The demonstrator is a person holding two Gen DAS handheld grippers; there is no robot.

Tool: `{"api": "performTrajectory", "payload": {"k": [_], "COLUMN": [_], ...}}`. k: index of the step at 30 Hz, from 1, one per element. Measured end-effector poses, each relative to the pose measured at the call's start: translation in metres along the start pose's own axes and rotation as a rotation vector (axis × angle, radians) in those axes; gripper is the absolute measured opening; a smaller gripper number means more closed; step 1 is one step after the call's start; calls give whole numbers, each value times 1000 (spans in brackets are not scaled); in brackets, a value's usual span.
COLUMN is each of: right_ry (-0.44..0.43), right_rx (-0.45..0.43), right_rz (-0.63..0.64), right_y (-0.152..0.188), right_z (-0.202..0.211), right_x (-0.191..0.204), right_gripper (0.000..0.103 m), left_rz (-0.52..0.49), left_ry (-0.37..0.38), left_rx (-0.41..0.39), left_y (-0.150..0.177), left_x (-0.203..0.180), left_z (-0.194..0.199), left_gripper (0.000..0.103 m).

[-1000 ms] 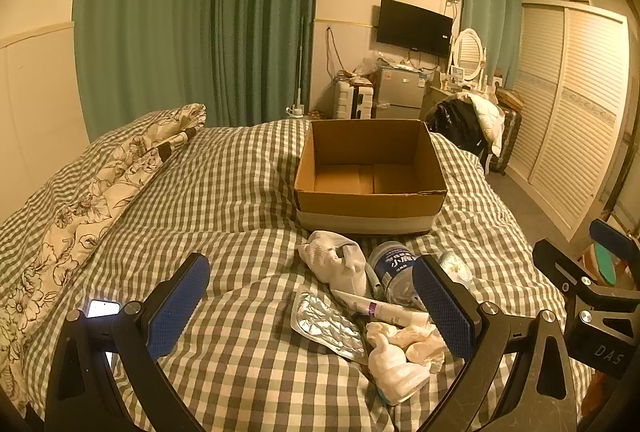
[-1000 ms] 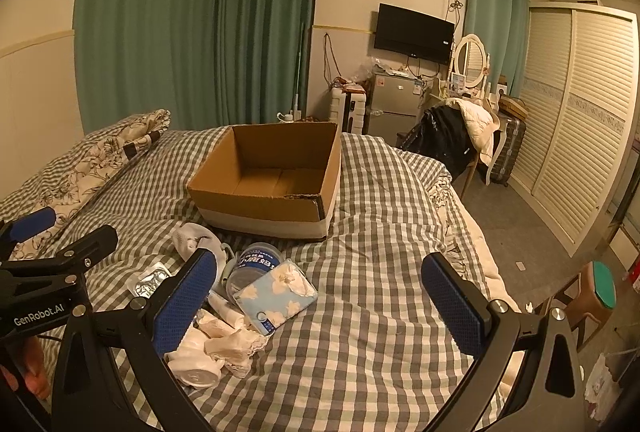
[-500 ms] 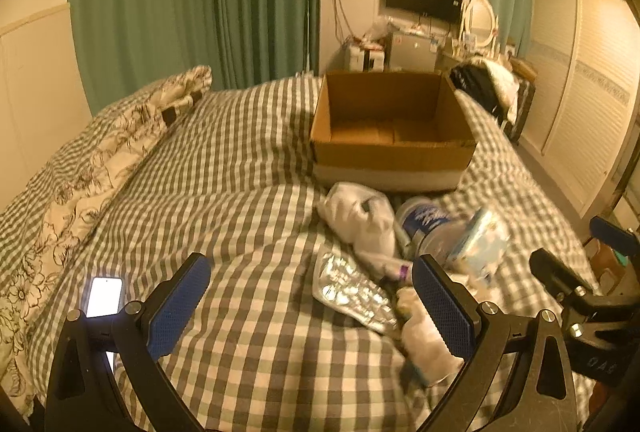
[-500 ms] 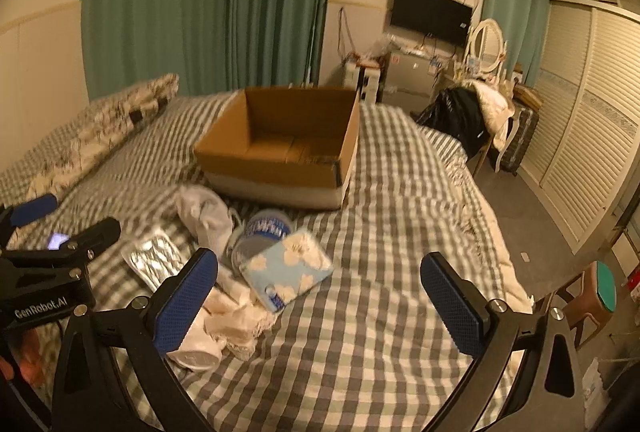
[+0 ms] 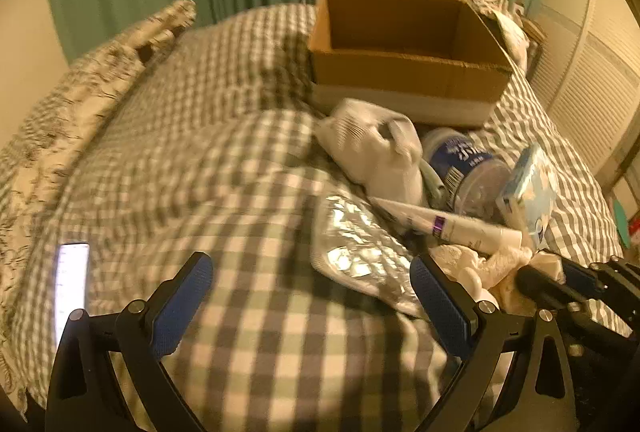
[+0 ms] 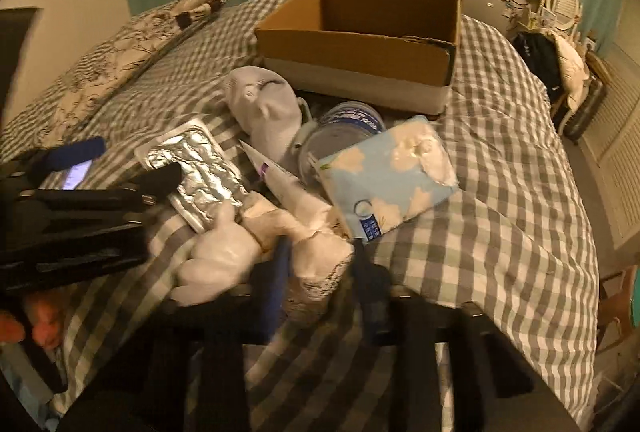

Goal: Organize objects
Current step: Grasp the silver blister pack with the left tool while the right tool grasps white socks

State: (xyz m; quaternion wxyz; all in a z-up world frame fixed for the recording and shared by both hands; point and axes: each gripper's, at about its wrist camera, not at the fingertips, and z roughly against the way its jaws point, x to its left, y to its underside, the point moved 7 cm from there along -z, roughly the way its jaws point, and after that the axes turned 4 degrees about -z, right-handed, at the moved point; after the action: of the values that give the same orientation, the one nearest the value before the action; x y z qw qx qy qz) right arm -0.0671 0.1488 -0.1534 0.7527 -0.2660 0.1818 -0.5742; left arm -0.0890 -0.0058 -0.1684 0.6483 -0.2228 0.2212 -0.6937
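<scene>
A pile of small things lies on the checked bed in front of an open cardboard box [image 5: 404, 43] [image 6: 356, 31]: a grey sock [image 5: 372, 151] [image 6: 264, 107], a blue-labelled tub [image 5: 464, 167] [image 6: 344, 131], a white tube [image 5: 448, 224] [image 6: 288, 187], a silver blister pack [image 5: 352, 252] [image 6: 196, 167], a blue tissue pack [image 5: 532, 187] [image 6: 388, 175] and crumpled cream cloth [image 5: 488, 272] [image 6: 320, 256]. My left gripper [image 5: 308, 304] is open over the bedcover beside the blister pack. My right gripper [image 6: 320, 284] has its jaws closed in around the cream cloth.
A lit phone [image 5: 72, 276] lies on the bed at the left. A floral pillow [image 5: 100, 71] lies along the left side. The bed edge drops off at the right toward louvred wardrobe doors [image 6: 616, 135]. A white stuffed shape [image 6: 216, 260] lies by the cloth.
Both grippers have moved down and forward to the pile. The right gripper's jaws have gone from wide open to narrowed around the cream cloth. The left gripper stays open.
</scene>
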Motion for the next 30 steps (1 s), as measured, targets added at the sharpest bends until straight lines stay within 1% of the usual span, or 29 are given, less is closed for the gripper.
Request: {"api": "performTrajectory", "payload": {"k": [1, 3, 5, 7, 8, 9, 10, 11, 13, 16, 22, 27, 30], "right_ry": [-8, -24, -26, -20, -17, -16, -15, -12, -8, -2, 6, 6, 10], "right_rx": [-8, -30, -51, -73, -83, -90, -93, -98, -101, -107, -152, -211, -249], "right_rz": [-4, -18, -20, -19, -20, -22, -24, -27, -32, -35, -34, -13, 6], "right_y": [-1, -5, -9, -14, -15, -16, -17, -17, -17, -17, -20, -28, -37], "right_z": [2, 11, 20, 26, 30, 32, 34, 36, 38, 44, 67, 94, 111], "right_x": [-1, -5, -8, -9, -10, -11, -12, -13, -14, -15, -13, -7, -4], "right_gripper": [17, 16, 15, 15, 15, 15, 15, 15, 15, 15, 15, 15, 15], "left_rz": [-8, -22, -37, -57, -70, -83, -94, -103, -120, -135, -146, -134, -132], "left_ry": [8, -1, -2, 1, 6, 22, 44, 60, 85, 105, 97, 66, 41], "left_rx": [13, 33, 34, 29, 26, 20, 11, -1, -19, -49, -133, -219, -268], "left_y": [-1, -3, -5, -5, -6, -5, -5, -5, -5, -6, -18, -37, -55], "left_x": [-3, -5, -9, -14, -16, -20, -24, -28, -35, -43, -45, -36, -31], "left_z": [-6, -14, -17, -15, -13, -11, -7, -3, 4, 19, 59, 95, 113], "left_gripper": [101, 99, 91, 66, 59, 43, 34, 31, 20, 15, 8, 8, 8]}}
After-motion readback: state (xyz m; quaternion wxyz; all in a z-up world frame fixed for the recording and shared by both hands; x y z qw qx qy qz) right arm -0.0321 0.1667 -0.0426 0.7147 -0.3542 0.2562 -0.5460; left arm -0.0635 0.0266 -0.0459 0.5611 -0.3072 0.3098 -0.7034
